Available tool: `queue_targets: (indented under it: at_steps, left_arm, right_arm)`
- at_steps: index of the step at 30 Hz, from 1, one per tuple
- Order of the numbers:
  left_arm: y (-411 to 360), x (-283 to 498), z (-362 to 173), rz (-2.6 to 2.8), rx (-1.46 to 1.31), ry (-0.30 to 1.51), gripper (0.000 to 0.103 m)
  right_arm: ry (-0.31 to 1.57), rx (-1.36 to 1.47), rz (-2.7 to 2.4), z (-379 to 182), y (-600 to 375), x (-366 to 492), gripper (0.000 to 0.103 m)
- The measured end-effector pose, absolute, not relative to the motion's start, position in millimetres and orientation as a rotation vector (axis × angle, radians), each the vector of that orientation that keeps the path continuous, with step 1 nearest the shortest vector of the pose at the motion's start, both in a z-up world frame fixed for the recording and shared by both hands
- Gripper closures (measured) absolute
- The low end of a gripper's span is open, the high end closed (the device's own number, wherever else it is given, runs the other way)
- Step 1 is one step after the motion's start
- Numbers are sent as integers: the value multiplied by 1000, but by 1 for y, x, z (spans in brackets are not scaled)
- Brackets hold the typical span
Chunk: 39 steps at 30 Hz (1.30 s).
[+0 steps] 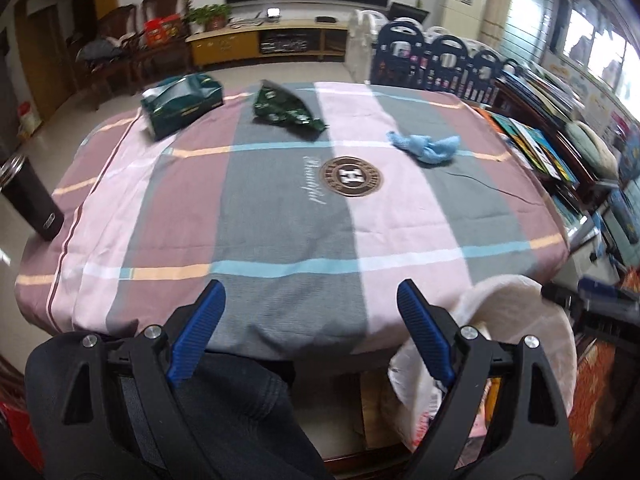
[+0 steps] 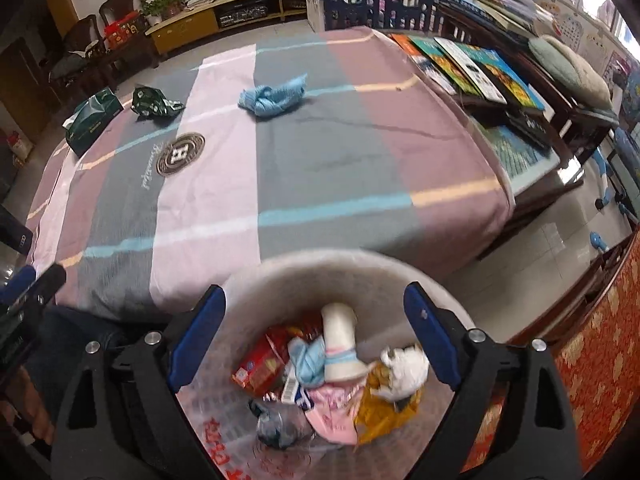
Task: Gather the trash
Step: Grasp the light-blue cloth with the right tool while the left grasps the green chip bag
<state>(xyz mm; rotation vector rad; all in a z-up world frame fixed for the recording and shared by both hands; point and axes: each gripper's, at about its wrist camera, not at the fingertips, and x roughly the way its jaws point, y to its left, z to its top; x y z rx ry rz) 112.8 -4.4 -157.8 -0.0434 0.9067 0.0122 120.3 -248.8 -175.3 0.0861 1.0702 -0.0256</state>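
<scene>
Daylight's pouring in from the windows (image 1: 600,52) on the right, blown out white there, while the left side of the room stays pretty dim. The striped cloth on the surface (image 1: 280,208) is evenly lit with hardly any shadows. Heavy fisheye bend in both views, straight edges curve and the corners go black. There's motion smear too: the bin (image 2: 280,276) rim under my right side looks soft, and everything far off is mushy.

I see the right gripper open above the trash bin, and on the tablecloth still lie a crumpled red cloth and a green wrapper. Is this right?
Only the colour is wrong: the crumpled cloth is light blue, as the right wrist view shows. The right gripper is open above the trash bin, and the green wrapper lies on the tablecloth.
</scene>
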Motion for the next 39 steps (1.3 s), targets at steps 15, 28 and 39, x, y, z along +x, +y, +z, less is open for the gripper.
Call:
queue_targets:
  at_steps: [15,28,39]
  left_arm:
    - [81,153,-186,115,-249,913,16]
    - [82,294,-171,113,-313,868,15]
    - [18,442,-220,146,-281,981,11]
  right_arm:
    - [1097,-23,-21,-239,-197,376,14]
    - [1089,85,189,-236,-167,324,71]
    - [1095,188,124,-215,-216,193,71]
